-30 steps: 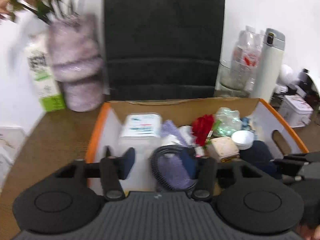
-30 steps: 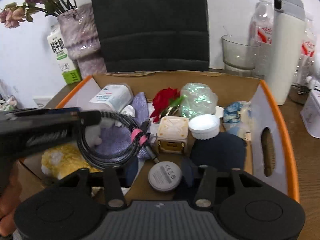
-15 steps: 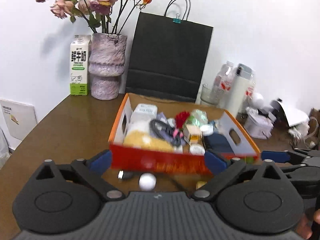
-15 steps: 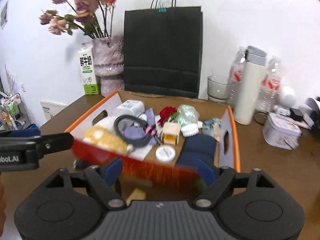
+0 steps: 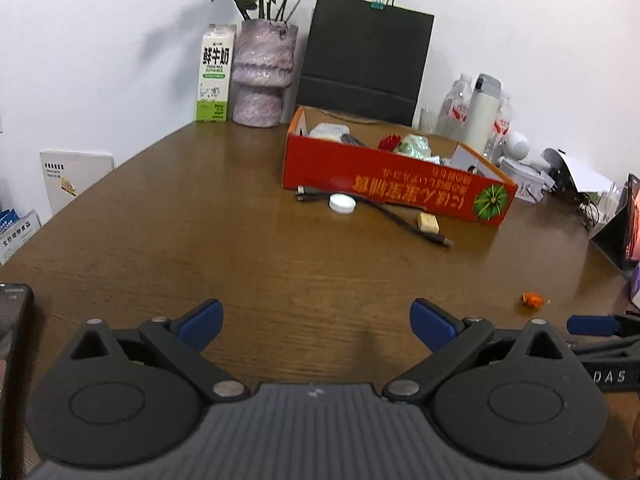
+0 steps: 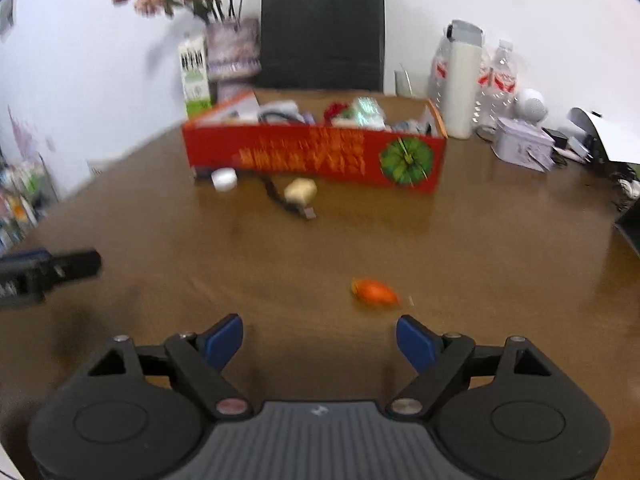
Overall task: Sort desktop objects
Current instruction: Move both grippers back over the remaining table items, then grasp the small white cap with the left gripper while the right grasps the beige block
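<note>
A red cardboard box (image 5: 394, 187) (image 6: 312, 152) full of small items stands far back on the brown table. In front of it lie a black cable (image 5: 384, 210), a white round lid (image 5: 342, 203) (image 6: 224, 179) and a small beige block (image 5: 428, 223) (image 6: 300, 191). An orange wrapped candy (image 6: 374, 292) (image 5: 531, 300) lies nearer, just ahead of my right gripper's right finger. My left gripper (image 5: 316, 322) stands wide open over bare wood, with nothing between its fingers. My right gripper (image 6: 319, 340) is open and empty too.
Behind the box stand a black paper bag (image 5: 366, 56), a purple vase with flowers (image 5: 262, 76) and a milk carton (image 5: 216, 76). A white flask (image 6: 462, 80), water bottles and a small tin (image 6: 524, 146) fill the back right. A dark device (image 5: 12, 312) lies at the left edge.
Both grippers have pulled back from over the box to the near side of the table, and their jaws have spread wide. The cable, the lid and the candy have come into view.
</note>
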The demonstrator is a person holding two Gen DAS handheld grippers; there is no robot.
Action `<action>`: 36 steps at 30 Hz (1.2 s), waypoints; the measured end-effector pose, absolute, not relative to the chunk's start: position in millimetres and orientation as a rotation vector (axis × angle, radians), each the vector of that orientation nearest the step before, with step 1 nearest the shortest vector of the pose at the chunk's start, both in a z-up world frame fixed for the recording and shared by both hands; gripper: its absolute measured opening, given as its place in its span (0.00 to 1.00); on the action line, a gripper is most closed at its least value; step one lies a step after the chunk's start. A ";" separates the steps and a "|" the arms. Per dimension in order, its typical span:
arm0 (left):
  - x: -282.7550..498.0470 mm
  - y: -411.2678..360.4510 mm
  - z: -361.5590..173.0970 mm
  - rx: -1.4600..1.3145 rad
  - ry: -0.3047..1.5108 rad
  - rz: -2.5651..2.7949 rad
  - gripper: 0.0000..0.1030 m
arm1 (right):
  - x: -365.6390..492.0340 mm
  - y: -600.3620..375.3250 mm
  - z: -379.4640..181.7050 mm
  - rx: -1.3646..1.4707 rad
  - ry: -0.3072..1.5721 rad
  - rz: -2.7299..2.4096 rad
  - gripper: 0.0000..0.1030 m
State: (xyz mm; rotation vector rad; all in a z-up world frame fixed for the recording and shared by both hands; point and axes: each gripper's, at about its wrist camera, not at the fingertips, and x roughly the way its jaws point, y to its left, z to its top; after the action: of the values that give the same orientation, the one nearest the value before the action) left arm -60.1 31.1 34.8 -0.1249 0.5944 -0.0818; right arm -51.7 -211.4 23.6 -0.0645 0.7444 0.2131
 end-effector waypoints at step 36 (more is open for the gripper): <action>144.4 -2.1 13.3 -0.029 0.671 -0.174 0.27 | 128.1 -171.0 11.1 0.015 0.746 0.318 0.27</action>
State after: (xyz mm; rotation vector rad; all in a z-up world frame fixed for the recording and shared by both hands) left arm 144.4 -2.1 13.3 -0.0292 0.6706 -0.1744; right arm 128.1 -171.0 11.1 0.0150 0.7462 0.3183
